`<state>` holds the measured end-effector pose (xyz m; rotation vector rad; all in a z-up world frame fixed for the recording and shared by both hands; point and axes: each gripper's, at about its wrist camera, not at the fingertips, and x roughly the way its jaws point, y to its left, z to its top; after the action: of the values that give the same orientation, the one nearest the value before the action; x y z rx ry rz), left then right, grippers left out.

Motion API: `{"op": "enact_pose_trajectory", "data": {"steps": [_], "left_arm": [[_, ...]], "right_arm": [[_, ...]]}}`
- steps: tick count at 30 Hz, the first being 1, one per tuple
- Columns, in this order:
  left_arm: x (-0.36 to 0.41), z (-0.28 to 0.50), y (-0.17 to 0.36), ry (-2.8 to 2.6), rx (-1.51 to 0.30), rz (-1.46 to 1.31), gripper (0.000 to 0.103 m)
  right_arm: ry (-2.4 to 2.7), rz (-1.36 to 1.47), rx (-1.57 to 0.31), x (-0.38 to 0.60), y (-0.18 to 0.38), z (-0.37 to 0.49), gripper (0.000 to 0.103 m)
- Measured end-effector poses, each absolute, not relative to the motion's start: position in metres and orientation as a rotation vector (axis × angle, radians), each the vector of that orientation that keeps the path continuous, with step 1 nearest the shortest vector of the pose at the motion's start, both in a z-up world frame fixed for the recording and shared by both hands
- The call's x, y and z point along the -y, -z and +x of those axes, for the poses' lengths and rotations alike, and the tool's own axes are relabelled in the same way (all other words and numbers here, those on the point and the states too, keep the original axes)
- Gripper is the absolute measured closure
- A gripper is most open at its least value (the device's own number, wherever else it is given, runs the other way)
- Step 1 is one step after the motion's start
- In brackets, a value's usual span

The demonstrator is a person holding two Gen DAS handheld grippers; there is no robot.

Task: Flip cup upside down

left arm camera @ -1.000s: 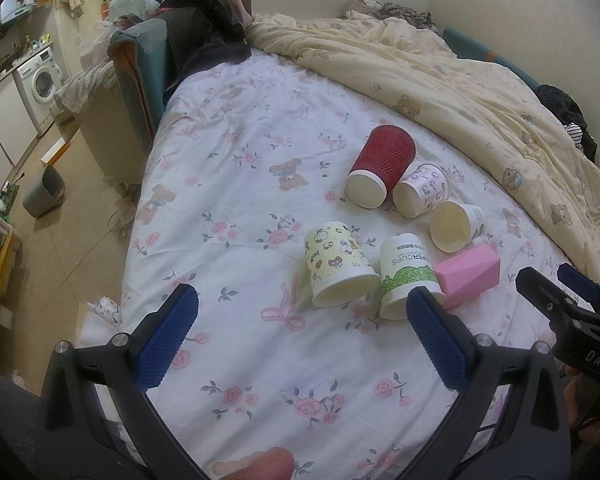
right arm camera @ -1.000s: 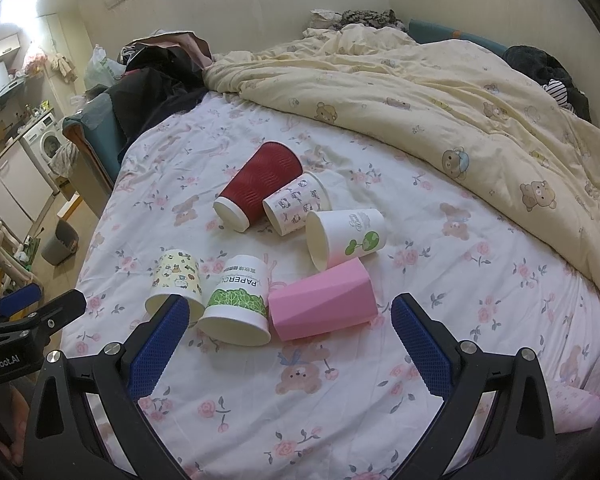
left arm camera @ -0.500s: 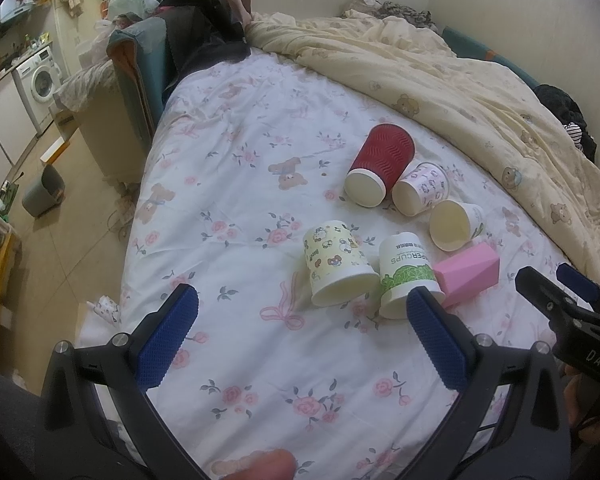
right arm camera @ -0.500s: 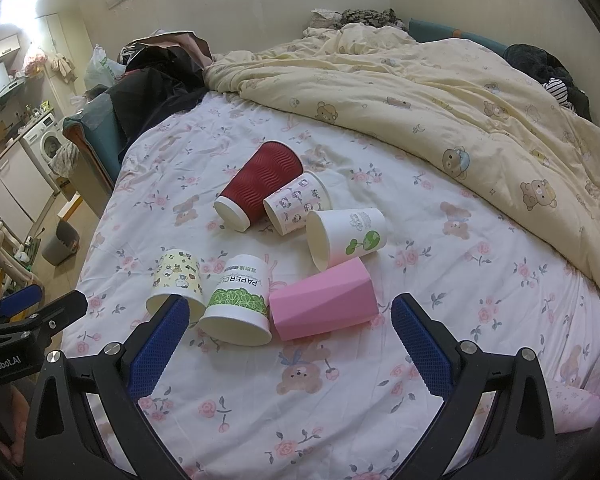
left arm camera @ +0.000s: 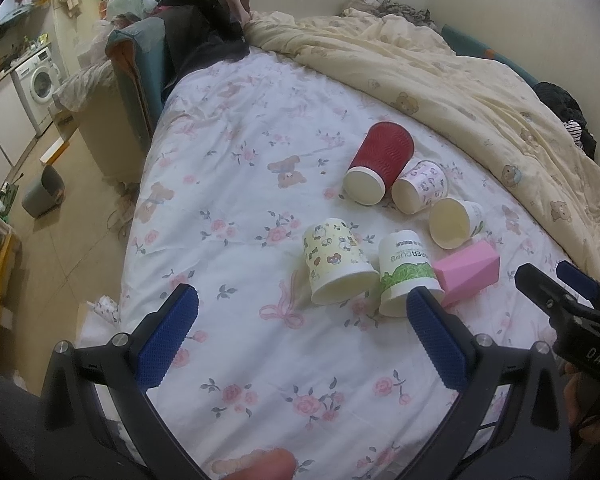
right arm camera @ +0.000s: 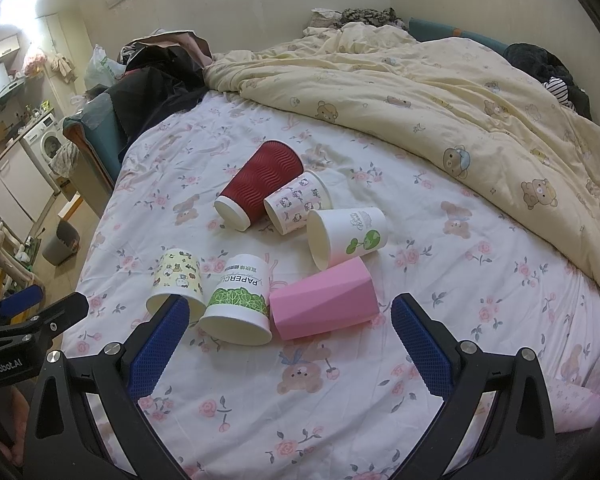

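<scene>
I have both tongs hanging above the bed (right arm camera: 480,280) with nothing in them: the left gripper (left arm camera: 300,344) and the right gripper (right arm camera: 290,344) each stand released, blue pads wide apart, well short of the cups. Six cups lie in a loose cluster on the flowered sheet. In the right wrist view the pink faceted cup (right arm camera: 324,300) lies on its side straight ahead at twelve o'clock, closest between my fingers, so I judge it the easiest to take and turn over. At eleven o'clock, touching it, the green-leaf cup (right arm camera: 238,300) reads "PAPERCUP"; it and the cartoon cup (right arm camera: 176,280) at ten o'clock already seem to rest mouth-down, tilted on the soft bedding. Further out lie the red ribbed cup (right arm camera: 260,188), the pink-print cup (right arm camera: 296,202) and the white cup with a globe (right arm camera: 346,236), mouths facing me. The left tool's body shows "GenRobot.AI"; the right one's shows "DAS"
</scene>
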<state>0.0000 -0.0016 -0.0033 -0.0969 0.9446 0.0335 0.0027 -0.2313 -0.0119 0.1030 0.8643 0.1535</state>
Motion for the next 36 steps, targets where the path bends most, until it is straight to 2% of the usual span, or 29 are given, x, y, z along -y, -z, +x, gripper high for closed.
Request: {"op": "enact_pose_trajectory", "data": {"steps": [8, 15, 22, 27, 29, 32, 34, 36], "left_arm": [[-0.004, 0.010, 0.008, -0.075, -0.990, -0.098, 0.000], [-0.019, 0.076, 0.028, -0.119, -1.197, -0.077, 0.000], [-0.002, 0.119, 0.068, -0.066, -1.386, -0.192, 0.004], [0.009, 0.127, 0.095, -0.043, -1.488, -0.294, 0.015], [0.012, 0.128, 0.102, -0.036, -1.502, -0.306, 0.025], [0.016, 0.130, 0.110, -0.031, -1.520, -0.311, 0.028], [0.015, 0.130, 0.113, -0.023, -1.536, -0.340, 0.039], [0.015, 0.128, 0.112, -0.015, -1.540, -0.355, 0.043]], "right_arm": [[-0.152, 0.103, -0.879, 0.230, 0.017, 0.004, 0.000], [-0.149, 0.193, -0.940, 0.239, 0.024, 0.018, 0.000], [-0.105, 0.245, -0.992, 0.258, 0.033, 0.023, 0.000], [-0.071, 0.307, -1.034, 0.273, 0.041, 0.028, 0.000], [-0.069, 0.313, -1.039, 0.274, 0.042, 0.028, 0.000], [-0.070, 0.310, -1.036, 0.274, 0.042, 0.029, 0.000], [-0.073, 0.304, -1.034, 0.273, 0.041, 0.029, 0.000], [-0.076, 0.303, -1.034, 0.272, 0.041, 0.029, 0.000]]}}
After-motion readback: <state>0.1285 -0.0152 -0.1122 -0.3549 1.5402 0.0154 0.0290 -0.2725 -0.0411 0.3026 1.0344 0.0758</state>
